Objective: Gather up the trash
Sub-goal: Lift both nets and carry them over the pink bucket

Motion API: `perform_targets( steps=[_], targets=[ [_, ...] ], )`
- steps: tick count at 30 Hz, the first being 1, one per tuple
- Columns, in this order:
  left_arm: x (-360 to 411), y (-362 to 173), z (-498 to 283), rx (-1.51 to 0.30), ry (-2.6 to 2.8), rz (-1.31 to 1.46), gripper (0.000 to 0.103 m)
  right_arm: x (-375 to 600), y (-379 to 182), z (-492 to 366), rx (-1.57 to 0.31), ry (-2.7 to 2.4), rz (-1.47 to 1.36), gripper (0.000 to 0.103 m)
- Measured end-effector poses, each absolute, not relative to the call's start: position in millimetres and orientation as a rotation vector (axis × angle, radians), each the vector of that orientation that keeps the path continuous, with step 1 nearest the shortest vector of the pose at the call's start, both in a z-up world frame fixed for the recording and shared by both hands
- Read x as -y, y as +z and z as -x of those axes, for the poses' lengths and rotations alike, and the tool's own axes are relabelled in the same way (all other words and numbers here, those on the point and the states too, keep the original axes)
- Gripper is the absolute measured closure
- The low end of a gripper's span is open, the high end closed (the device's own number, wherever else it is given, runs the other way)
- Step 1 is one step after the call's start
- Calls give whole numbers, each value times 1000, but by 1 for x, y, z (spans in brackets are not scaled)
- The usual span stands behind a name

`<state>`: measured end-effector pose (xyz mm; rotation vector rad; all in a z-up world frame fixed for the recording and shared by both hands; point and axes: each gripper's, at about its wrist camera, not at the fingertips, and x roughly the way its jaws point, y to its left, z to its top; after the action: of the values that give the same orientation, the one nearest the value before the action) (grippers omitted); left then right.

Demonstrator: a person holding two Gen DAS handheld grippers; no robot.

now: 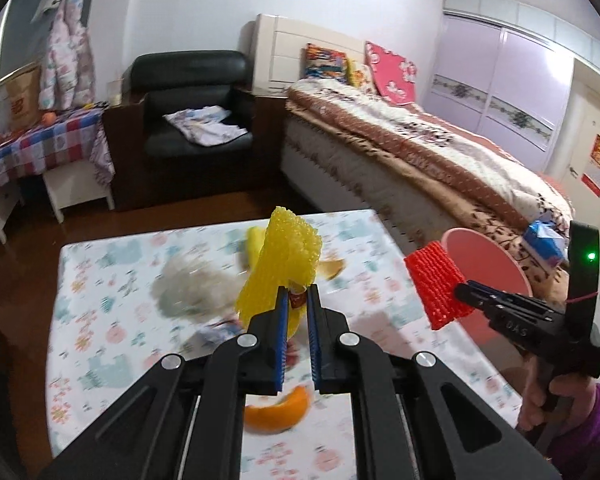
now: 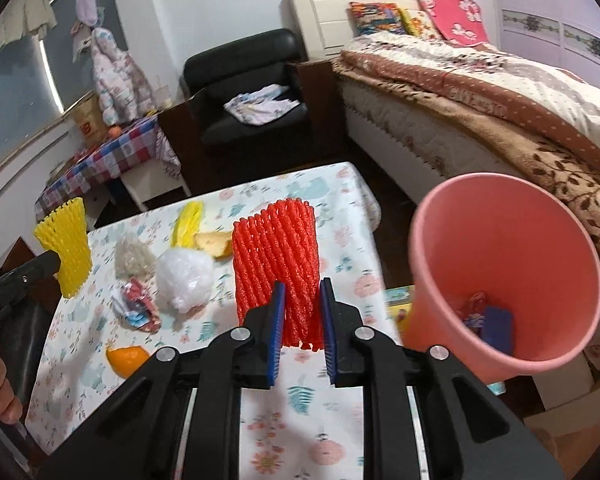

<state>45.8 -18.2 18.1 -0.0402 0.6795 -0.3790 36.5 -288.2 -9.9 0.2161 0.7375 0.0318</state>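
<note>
My left gripper (image 1: pixel 298 294) is shut on a yellow foam fruit net (image 1: pixel 286 258) and holds it above the table; the net also shows at the left of the right wrist view (image 2: pixel 68 252). My right gripper (image 2: pixel 302 292) is shut on a red foam fruit net (image 2: pixel 278 264), held up just left of a pink bin (image 2: pixel 504 272); the red net (image 1: pixel 436 290) and the bin (image 1: pixel 496 256) show at the right of the left wrist view. The bin holds a few scraps at its bottom.
On the floral tablecloth (image 2: pixel 332 216) lie orange peels (image 2: pixel 126 358), a clear plastic bag (image 2: pixel 184 276), a crumpled wrapper (image 2: pixel 138 306), a greyish wad (image 2: pixel 134 256) and a yellow scrap (image 2: pixel 188 224). A bed (image 2: pixel 500 92) stands right, a black armchair (image 2: pixel 248 92) behind.
</note>
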Motion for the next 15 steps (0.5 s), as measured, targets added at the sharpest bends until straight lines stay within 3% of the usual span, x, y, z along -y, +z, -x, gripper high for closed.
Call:
perform_targets(
  steps=[15],
  targets=[
    [137,38,-57,-679,-570,27,95,381,-8,-9,-683,-190,-330,85]
  ],
)
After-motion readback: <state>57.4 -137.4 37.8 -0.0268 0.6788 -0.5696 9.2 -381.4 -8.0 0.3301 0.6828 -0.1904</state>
